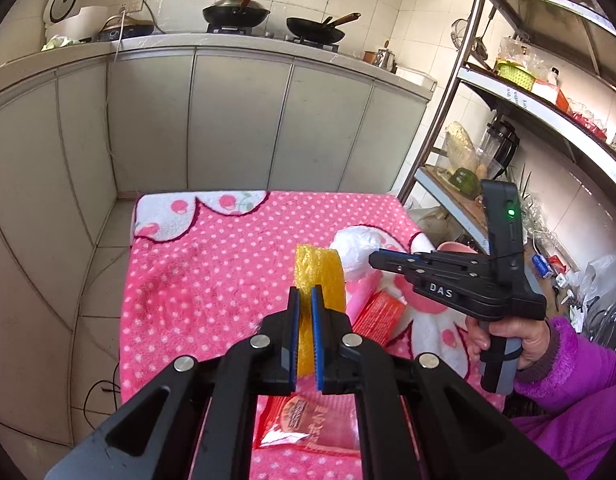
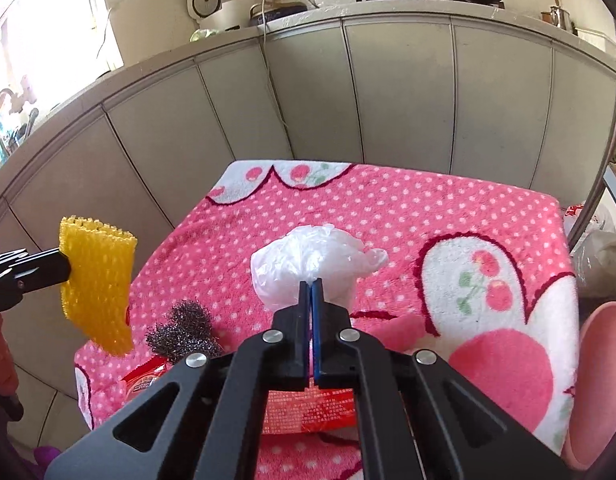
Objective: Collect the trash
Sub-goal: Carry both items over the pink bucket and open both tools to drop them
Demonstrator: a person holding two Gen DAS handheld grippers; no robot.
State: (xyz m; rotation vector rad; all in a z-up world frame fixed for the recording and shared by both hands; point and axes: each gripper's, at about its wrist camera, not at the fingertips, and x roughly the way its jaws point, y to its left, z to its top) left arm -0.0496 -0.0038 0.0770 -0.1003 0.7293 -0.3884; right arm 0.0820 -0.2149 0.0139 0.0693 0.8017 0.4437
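Both claws are clamped on light, soft trash, the left gripper (image 1: 305, 292) pinching yellow foam netting (image 1: 319, 276), the right gripper (image 2: 310, 285) nipping a crumpled white plastic bag (image 2: 308, 264) by its near gathered edge

My left gripper (image 1: 305, 292) clamps foam net (image 1: 319, 276) above towel-covered table (image 2: 427, 208). My right gripper (image 2: 310, 285) pinches plastic bag (image 2: 308, 260) at table centre. Steel scourer (image 2: 184, 330) lies left of bag, snack wrapper (image 2: 308, 412) nearer me. Counter behind table.
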